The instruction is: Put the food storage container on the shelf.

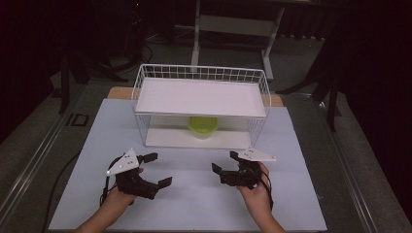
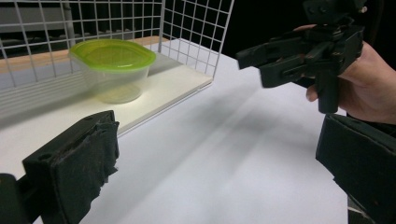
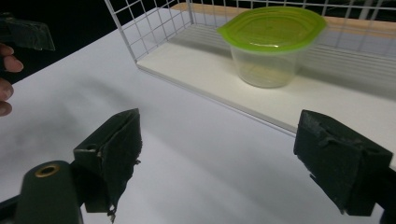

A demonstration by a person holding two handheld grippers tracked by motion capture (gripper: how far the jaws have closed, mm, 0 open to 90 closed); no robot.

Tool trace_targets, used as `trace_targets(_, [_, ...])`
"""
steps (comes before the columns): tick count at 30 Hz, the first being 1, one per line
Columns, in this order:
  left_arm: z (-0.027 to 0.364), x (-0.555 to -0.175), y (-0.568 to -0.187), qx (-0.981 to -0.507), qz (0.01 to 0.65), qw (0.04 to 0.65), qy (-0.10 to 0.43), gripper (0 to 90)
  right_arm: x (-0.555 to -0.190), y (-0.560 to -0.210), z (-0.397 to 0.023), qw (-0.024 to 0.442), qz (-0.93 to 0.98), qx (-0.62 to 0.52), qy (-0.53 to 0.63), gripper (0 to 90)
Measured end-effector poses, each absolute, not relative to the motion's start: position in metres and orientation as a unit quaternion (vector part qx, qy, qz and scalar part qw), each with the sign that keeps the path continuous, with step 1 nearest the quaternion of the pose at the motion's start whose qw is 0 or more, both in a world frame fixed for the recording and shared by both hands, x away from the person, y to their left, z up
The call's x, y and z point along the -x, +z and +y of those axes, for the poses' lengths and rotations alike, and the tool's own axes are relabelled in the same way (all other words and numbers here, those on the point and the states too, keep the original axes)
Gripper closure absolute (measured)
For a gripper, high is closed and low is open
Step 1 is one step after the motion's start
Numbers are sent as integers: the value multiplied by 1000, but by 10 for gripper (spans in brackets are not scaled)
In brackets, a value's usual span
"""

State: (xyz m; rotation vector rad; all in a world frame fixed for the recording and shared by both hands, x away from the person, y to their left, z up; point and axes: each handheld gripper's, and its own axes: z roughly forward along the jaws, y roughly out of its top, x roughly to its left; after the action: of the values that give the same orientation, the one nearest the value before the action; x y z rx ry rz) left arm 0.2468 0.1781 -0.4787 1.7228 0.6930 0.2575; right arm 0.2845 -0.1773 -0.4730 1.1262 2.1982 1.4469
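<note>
We see no readable writing on the green-lidded plastic container [image 1: 203,127], at 12 o'clock on the lower shelf of the white wire rack [image 1: 201,104]. Our left gripper [image 1: 154,169] and right gripper [image 1: 225,161] both gape, holding nothing.

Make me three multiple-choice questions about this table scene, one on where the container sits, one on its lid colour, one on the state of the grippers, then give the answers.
1. Where is the clear container?
A. on the rack's top shelf
B. on the lower shelf of the wire rack
C. on the table in front of the rack

2. What colour is its lid?
A. green
B. red
C. blue

3. How do the left gripper and right gripper stand?
A. both shut on the container
B. one holds the lid
C. both open, holding nothing

Answers: B, it sits under the top shelf, inside the wire walls; A, the lid is lime green; C, the jaws stand apart over bare table.
</note>
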Motion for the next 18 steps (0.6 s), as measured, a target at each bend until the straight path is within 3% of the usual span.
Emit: trace_targets(18, [207,-229,-489,-745,315,577,115,2,-251,-470,-232,156,742,-411,506,150])
